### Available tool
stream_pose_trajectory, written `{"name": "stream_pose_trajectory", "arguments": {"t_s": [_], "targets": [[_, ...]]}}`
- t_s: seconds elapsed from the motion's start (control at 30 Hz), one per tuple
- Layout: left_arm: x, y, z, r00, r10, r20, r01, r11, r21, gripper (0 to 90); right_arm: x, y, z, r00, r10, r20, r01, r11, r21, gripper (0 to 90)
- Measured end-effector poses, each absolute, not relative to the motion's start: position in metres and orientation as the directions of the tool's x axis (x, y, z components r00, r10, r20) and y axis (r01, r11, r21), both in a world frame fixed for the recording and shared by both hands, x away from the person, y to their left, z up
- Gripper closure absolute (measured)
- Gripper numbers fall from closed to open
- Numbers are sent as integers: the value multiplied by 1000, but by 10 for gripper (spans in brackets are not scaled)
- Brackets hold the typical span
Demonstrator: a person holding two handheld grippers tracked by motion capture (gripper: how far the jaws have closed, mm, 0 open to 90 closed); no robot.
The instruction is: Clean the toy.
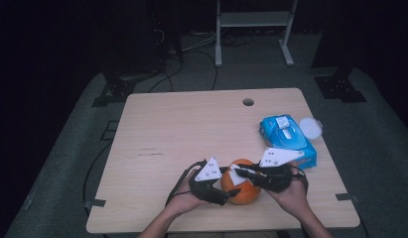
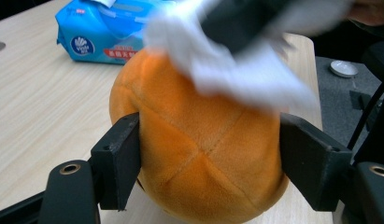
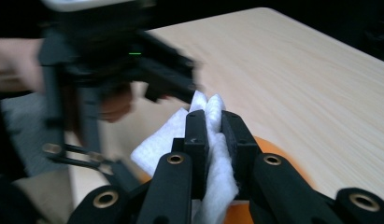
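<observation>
The orange plush ball (image 2: pixel 199 154) is clamped on both sides by the left gripper (image 2: pixel 208 163) near the table's (image 1: pixel 191 129) front edge, while a white wipe (image 3: pixel 213 140) is pinched tight in the right gripper (image 3: pixel 214 126) and pressed on the ball's top — the blue wipes pack (image 1: pixel 287 139) lies just beyond.

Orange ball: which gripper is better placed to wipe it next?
Right. The right gripper already pinches the white wipe on top of the ball; the left gripper clamps the ball's sides.
</observation>
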State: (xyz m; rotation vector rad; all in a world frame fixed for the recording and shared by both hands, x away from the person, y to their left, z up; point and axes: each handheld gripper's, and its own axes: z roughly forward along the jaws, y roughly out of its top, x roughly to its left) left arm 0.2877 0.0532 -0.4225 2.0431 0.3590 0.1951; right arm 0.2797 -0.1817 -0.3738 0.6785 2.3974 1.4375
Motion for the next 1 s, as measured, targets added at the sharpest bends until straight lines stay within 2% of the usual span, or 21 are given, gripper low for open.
{"name": "stream_pose_trajectory", "arguments": {"t_s": [0.07,0.17,0.23,0.33,0.37,0.5,0.6,0.67,0.77,0.87,0.93,1.0], "targets": [[291,55,-424,939,343,-36,194,-438,878,260,289,-194,-379,-825,564,19,295,402,867,805],[295,56,-427,935,346,-73,226,-425,877,228,298,-204,-391,-814,571,108,365,359,859,805],[300,59,-428,929,341,-147,283,-395,874,192,299,-203,-393,-814,569,116,370,354,859,805],[308,65,-429,889,343,-302,411,-310,857,145,300,-199,-393,-815,565,131,378,345,859,804],[309,65,-429,882,347,-318,426,-303,853,141,299,-197,-394,-817,559,141,382,342,858,804],[309,64,-430,885,356,-301,419,-326,847,142,292,-187,-391,-837,525,151,374,350,859,803],[306,65,-428,904,351,-243,371,-366,853,158,283,-172,-387,-866,484,126,337,379,862,803],[305,67,-428,917,349,-192,327,-387,862,210,281,-167,-385,-870,487,72,299,407,863,804],[306,69,-430,921,344,-181,316,-390,865,231,286,-175,-385,-855,513,81,317,391,864,805],[306,69,-430,924,338,-176,309,-393,866,231,293,-190,-389,-822,563,84,349,382,856,804],[307,69,-431,922,336,-191,319,-385,866,209,298,-200,-396,-808,576,124,392,368,843,804],[310,71,-431,911,321,-258,368,-353,860,154,298,-201,-399,-811,569,135,398,368,841,804]]}}
